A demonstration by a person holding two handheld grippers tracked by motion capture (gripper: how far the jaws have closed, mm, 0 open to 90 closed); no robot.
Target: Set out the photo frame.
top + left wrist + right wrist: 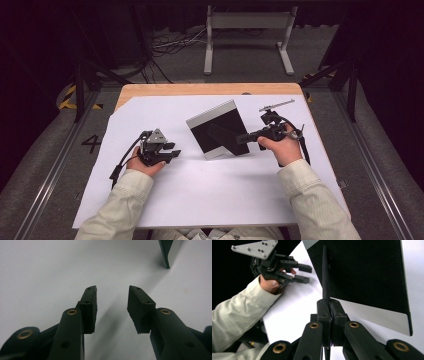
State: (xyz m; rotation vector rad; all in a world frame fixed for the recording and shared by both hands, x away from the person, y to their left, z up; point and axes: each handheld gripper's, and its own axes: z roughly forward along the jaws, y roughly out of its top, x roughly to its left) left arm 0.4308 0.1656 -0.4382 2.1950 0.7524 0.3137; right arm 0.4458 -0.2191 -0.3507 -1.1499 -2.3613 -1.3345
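The picture frame [218,129] lies near the middle of the white sheet [200,200], back side up, its black backing board [367,272] facing me and a pale silver border showing along the edges. Its thin black stand leg [325,272] sticks out from the backing, and my right gripper [329,305] is clamped on the free end of that leg, pads pressed flat against both faces of it. In the high view the same gripper [248,137] reaches in from the right, and the frame looks tipped up a little on that side.

I judge the frame light but rigid, with a glass or plastic front underneath that I would not want to drop or drag. The leg is the weak part: a thin flat board on a hinge, stiff along its length and easy to twist or snap sideways. Holding it near the tip gives leverage for swinging it open, but not for carrying the whole frame; for that I would take the silver border or a corner of the backing.

My left gripper [167,155] rests on the sheet well to the left of the frame, jaws apart with nothing between them, bare paper under the pads [88,307].

Beyond the table [200,89] are a dark floor, cables and a grey stand [247,30].
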